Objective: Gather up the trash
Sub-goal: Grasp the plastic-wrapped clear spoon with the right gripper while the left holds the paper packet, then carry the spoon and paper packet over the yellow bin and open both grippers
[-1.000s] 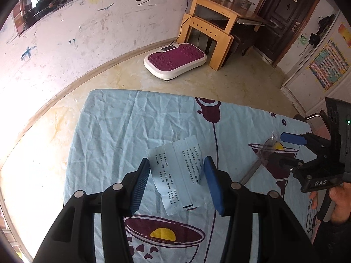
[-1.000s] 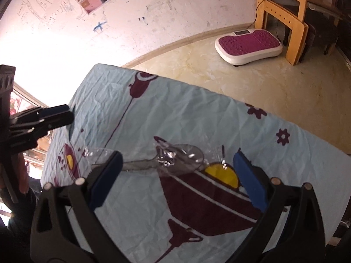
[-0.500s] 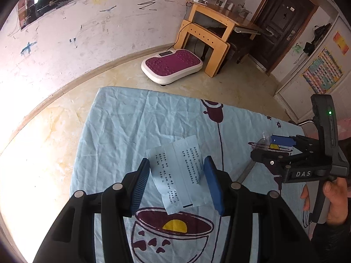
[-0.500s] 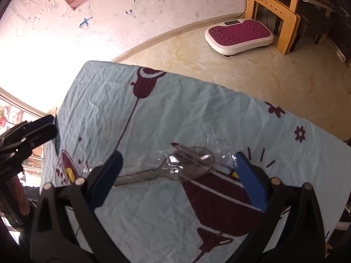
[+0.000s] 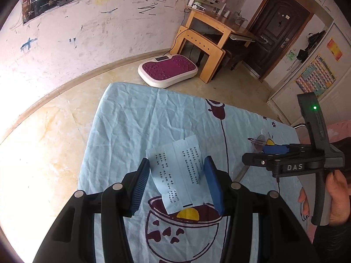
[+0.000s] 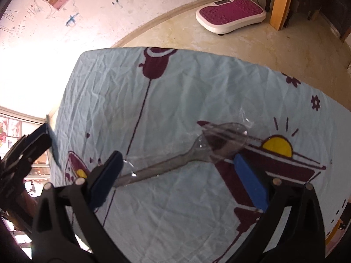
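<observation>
The paper slip (image 5: pixel 178 173), a pale blue creased sheet with printed lines of dark characters, lies flat on the counter (image 5: pixel 131 118) near its middle, and I have the left gripper (image 5: pixel 175 183) poised over it with its jaws half-spread, one blue ribbed pad on each long side of the slip; I judge they are not yet pressing on it, since the sheet looks undisturbed on the cloth. That straddle makes sense to me: a thin flat sheet gives nothing to grab from above, so the pads need to come in from both edges and buckle it upward. Further to the right lies the second piece of trash, a clear plastic spoon (image 6: pixel 190 153) in a crinkly transparent wrapper, glossy and hard to read against the print. The right gripper (image 6: pixel 179 171) hangs over it with jaws wide, the spoon's handle running slantwise between the pads, apart from both as far as I can tell; I would rather close across the narrow handle than the rounded bowl. Under everything is a light blue cloth, heavily wrinkled, printed with maroon bowls and yellow shapes, so the soft folds may bunch up with either grab. I see no bin in either view.
</observation>
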